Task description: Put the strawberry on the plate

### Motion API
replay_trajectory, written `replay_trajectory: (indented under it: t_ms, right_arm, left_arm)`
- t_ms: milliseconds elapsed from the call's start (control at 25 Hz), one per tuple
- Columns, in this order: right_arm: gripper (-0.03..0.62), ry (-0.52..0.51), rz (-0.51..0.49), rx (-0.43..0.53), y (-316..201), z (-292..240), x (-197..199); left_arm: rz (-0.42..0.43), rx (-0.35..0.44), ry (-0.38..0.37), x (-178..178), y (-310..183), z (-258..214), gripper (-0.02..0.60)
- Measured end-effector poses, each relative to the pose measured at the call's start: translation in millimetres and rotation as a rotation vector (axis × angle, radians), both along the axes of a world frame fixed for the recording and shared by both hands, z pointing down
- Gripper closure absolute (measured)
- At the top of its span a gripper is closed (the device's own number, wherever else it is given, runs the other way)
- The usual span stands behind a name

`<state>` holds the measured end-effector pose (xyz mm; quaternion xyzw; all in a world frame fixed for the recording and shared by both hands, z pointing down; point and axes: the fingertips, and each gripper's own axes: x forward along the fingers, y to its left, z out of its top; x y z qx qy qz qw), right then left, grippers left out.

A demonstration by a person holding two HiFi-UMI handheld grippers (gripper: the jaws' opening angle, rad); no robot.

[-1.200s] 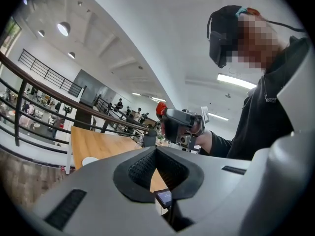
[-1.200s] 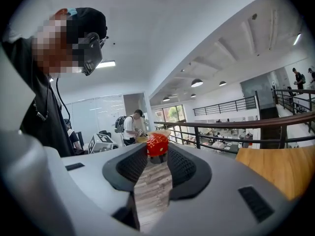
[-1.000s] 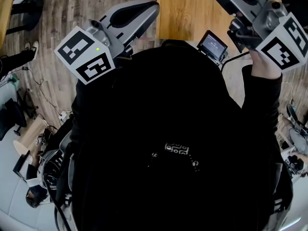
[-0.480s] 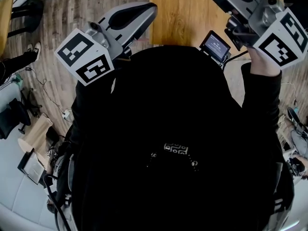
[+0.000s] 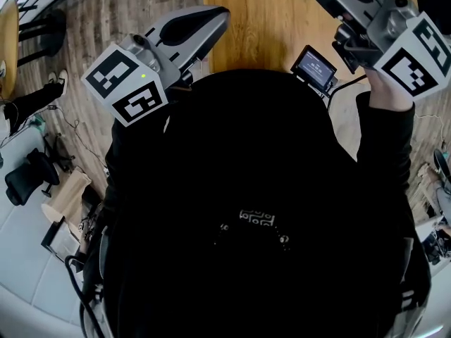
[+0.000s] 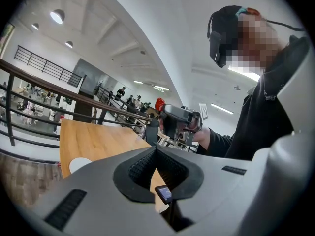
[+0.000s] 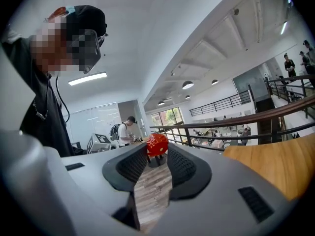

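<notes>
- left gripper (image 6: 156, 150): pads pressed together at the tips with nothing between them; it points toward the wooden table (image 5: 268, 20)
- plate (image 6: 78, 165): I take the white round thing at the table's near edge for it, bare; in the left gripper view it lies low and to the left, well apart from the berry, which shows higher and to the right
- small screen (image 5: 313, 65): its print is too small to read
- right gripper (image 7: 157, 152): clamped on the strawberry (image 7: 157, 144), held at the very tips over wood floor; the table lies off to that view's right, so the carry likely runs that way and down; the berry looks roundish and I cannot tell its long axis
- marker cube (image 5: 416, 55): black-and-white squares only; no brand legible anywhere
</notes>
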<state>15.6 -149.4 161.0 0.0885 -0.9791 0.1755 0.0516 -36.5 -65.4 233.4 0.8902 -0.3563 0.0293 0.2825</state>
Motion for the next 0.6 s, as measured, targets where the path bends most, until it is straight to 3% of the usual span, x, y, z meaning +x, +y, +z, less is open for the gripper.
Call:
replay_trajectory:
  t_ms: [600]
  right_arm:
    - [0.459,-0.047,0.052,-0.162,-53,61,26]
  left_arm:
    - [0.053,-0.090,-0.011,42,-42,22,0.581]
